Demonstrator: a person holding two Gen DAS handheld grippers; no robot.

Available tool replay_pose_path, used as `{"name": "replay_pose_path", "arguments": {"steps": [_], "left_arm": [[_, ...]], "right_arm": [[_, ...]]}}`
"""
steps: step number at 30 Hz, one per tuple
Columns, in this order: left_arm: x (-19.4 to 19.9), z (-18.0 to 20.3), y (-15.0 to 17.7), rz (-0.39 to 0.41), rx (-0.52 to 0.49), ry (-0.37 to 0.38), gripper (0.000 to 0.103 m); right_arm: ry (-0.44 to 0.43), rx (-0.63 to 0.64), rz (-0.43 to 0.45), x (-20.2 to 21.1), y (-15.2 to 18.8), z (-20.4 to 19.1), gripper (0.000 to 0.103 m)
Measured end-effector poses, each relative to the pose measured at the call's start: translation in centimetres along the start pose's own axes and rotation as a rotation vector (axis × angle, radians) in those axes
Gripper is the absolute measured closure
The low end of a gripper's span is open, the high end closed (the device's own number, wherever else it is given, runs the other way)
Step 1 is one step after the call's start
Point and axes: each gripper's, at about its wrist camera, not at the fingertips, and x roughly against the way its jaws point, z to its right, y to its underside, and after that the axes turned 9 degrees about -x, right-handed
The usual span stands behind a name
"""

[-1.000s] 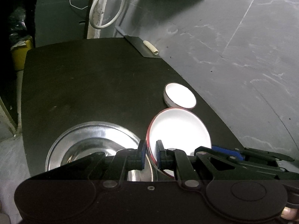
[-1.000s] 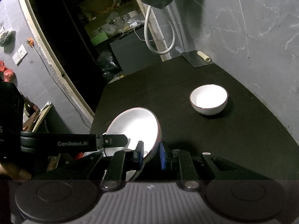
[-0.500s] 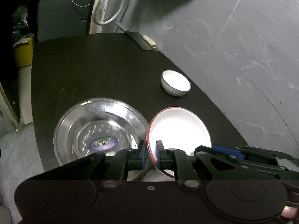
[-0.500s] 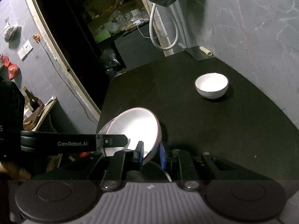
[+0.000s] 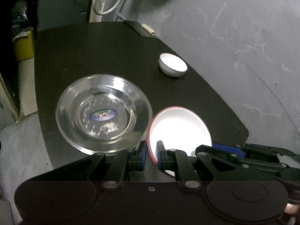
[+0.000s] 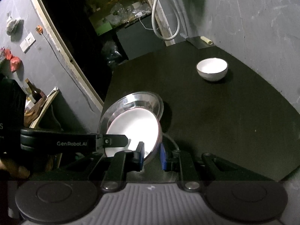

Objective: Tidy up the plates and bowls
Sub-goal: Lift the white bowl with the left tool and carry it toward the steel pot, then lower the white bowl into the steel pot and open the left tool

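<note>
- Left gripper (image 5: 151, 155): blue-padded fingers pinch the near rim of the white round plate with a red edge (image 5: 179, 129); rim sits between the pads.
- Plate is tilted, lifted off the black table (image 5: 90, 56); in the right wrist view it (image 6: 134, 131) overlaps the near side of the shiny steel dish.
- Right gripper (image 6: 152, 154): jaws spread a little, just beside the plate's lower edge; whether either pad touches it, cannot tell.
- Round shiny steel dish (image 5: 104, 115) lies flat on the table, an oval sticker at its centre.
- Small white ceramic bowl (image 5: 172, 67) stands upright, well apart, near the grey wall (image 5: 243, 37).
</note>
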Motion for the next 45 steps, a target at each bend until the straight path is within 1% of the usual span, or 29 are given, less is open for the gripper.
{"name": "replay_pose_path", "arguments": {"steps": [9,17,28,41,45], "left_arm": [[0.2,-0.3,1.7,-0.035,-0.001,0.007,0.091],[-0.3,-0.1,2.2,-0.071,-0.005,0.011,0.09],[-1.2,-0.1,2.4,-0.103,0.007,0.014,0.09],[-1.4,0.0,2.1,-0.117,-0.001,0.001,0.09],[-1.5,0.1,1.9,-0.122,-0.007,-0.009,0.087]], "right_arm": [[0.012,-0.005,-0.037,0.0,1.3,-0.3,0.083],[0.039,-0.002,-0.06,-0.1,1.8,-0.5,0.083],[0.064,0.003,-0.081,-0.3,2.0,-0.4,0.083],[0.067,0.006,-0.1,-0.7,1.7,-0.4,0.083],[0.067,0.007,-0.106,-0.8,1.7,-0.4,0.083]]}}
